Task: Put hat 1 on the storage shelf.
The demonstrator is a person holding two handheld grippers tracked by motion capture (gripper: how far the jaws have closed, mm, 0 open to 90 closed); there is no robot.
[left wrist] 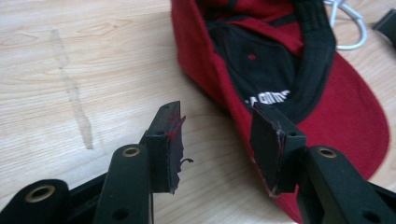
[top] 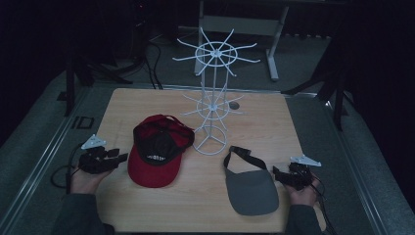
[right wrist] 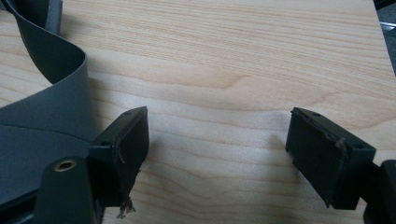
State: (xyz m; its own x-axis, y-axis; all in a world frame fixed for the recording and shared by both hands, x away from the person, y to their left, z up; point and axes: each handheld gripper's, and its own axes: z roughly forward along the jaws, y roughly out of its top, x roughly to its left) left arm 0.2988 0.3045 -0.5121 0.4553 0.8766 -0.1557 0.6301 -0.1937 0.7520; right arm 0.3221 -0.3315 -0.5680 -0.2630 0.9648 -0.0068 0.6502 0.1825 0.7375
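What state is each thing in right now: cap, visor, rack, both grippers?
Red cap: upside down on the table, inside facing up, not held.
Grey visor: flat on the table, strap curled up behind it, not held.
White rack: upright, hooks bare.
Left gripper: open, jaws at the cap's edge, nothing gripped.
Right gripper: open, beside the visor, bare table between the jaws.
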